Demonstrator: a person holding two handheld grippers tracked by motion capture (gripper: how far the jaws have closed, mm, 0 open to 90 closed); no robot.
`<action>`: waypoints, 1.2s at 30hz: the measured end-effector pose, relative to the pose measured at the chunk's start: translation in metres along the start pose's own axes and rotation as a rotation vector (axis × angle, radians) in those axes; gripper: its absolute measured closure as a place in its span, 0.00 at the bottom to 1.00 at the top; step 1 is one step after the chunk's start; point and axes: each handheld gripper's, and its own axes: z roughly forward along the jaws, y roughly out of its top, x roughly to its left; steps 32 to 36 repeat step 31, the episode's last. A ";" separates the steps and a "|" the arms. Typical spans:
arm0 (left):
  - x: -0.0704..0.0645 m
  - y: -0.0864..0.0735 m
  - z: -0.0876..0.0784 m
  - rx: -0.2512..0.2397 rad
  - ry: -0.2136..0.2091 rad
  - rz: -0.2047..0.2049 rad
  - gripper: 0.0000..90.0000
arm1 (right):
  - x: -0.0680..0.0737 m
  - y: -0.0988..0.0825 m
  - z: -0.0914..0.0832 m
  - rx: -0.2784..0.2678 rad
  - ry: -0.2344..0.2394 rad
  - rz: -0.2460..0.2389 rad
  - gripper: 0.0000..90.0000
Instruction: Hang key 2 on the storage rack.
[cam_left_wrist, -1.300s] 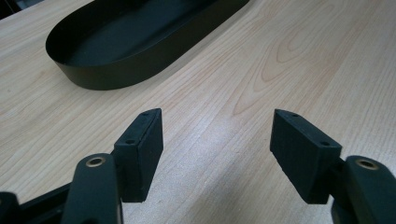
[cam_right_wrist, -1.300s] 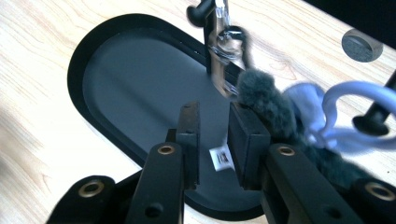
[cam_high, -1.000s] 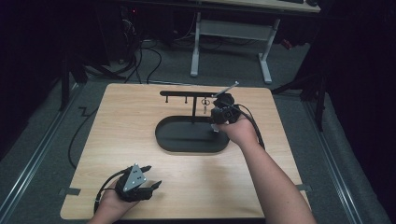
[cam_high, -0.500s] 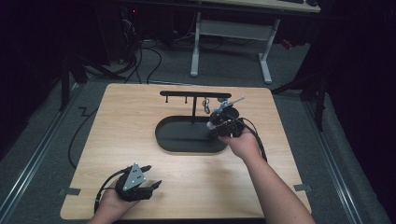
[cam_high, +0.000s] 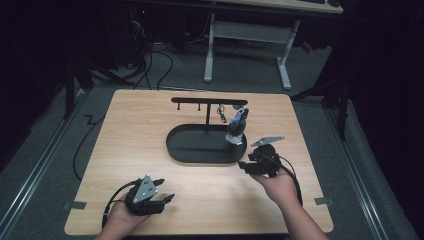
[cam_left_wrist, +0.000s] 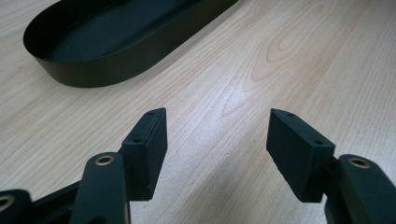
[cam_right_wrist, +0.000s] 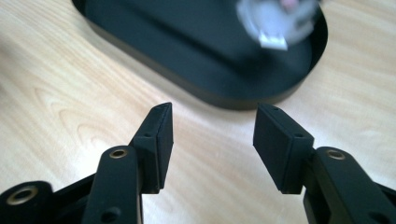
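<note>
Honestly, the risk now is the keychain (cam_high: 236, 126) slipping off its peg: it hangs at the right end of the black rack (cam_high: 207, 101), dangling over the oval tray (cam_high: 177, 150), and any bump to the desk (cam_high: 135, 125) could swing it loose. It looks greyish, with a purple top and a pale tag, blurred up close. The right claw (cam_high: 245, 165) has just been opening, nothing between its jaws, just beside the tray. The left claw (cam_high: 162, 192) rests spread wide, empty, near the front edge.
</note>
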 end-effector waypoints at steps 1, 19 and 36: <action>0.000 0.000 0.000 -0.001 0.000 -0.001 0.43 | 0.000 -0.006 -0.001 -0.013 0.000 0.003 0.48; -0.005 0.003 0.001 -0.026 -0.048 -0.064 0.42 | -0.003 -0.134 -0.015 -0.240 -0.041 0.048 0.28; -0.002 0.003 0.000 -0.039 -0.041 -0.103 0.42 | -0.006 -0.137 -0.012 -0.240 -0.048 0.041 0.25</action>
